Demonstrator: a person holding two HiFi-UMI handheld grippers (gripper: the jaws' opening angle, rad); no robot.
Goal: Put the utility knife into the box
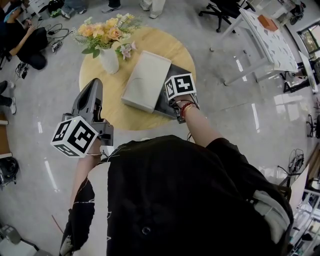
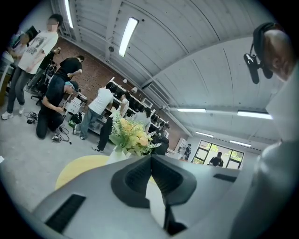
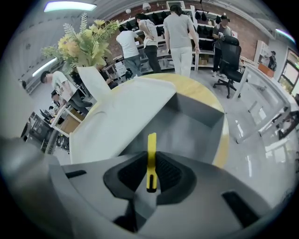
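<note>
My right gripper (image 3: pixel 150 156) is shut on a thin yellow utility knife (image 3: pixel 151 154), whose tip sticks out past the jaws. It hangs over the open grey box (image 3: pixel 201 109), near the front wall. The box's pale lid (image 3: pixel 121 116) lies tilted against the box's left side. In the head view the right gripper (image 1: pixel 175 96) sits over the box (image 1: pixel 163 102) on the round wooden table (image 1: pixel 115 107), with the lid (image 1: pixel 146 80) beside it. My left gripper (image 1: pixel 94 83) is held off the table's front left, shut on nothing (image 2: pixel 152 158).
A white vase (image 1: pixel 109 60) of yellow and pink flowers (image 1: pixel 105 32) stands at the table's back left, close to the lid. Several people work around the room; one sits on the floor far left. A white desk (image 1: pixel 272 40) and an office chair (image 1: pixel 222 10) stand at the back right.
</note>
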